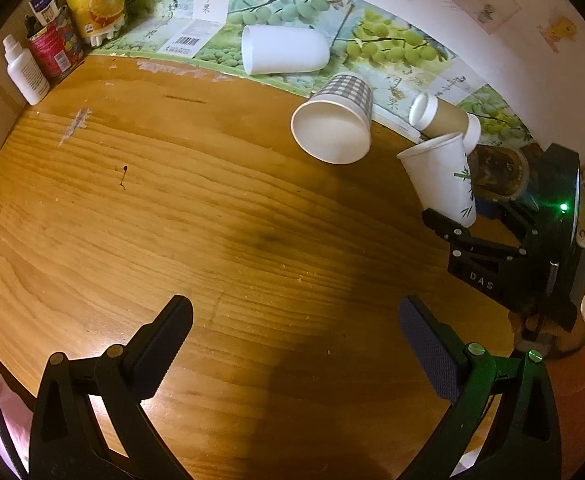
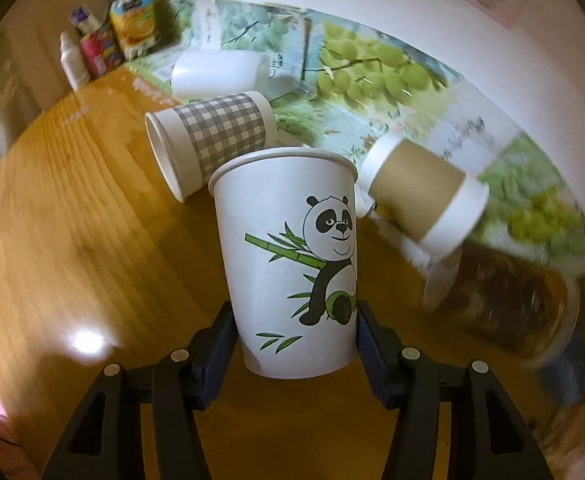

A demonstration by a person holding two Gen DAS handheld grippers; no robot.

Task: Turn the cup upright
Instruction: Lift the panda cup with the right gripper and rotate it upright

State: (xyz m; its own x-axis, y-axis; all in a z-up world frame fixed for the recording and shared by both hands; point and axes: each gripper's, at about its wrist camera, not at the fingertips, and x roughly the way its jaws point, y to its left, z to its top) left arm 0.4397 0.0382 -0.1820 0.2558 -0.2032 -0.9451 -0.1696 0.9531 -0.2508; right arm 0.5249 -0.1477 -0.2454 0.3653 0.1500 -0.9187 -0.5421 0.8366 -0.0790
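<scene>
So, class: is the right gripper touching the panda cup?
Touching. In the right wrist view, the right gripper has both finger pads pressed against opposite sides of the panda cup near its base, with no gap visible on either side.

My left gripper (image 1: 294, 344) hangs open over the wooden table (image 1: 172, 200), holding nothing. Near the table's right edge, my right gripper (image 1: 452, 224) clamps the white cup (image 1: 440, 176), mouth up. A checked cup (image 1: 338, 120) lies on its side near the far edge.

Left wrist view looks down over the table (image 1: 132, 208) from farther back; right sits close, sharing the cups.
</scene>
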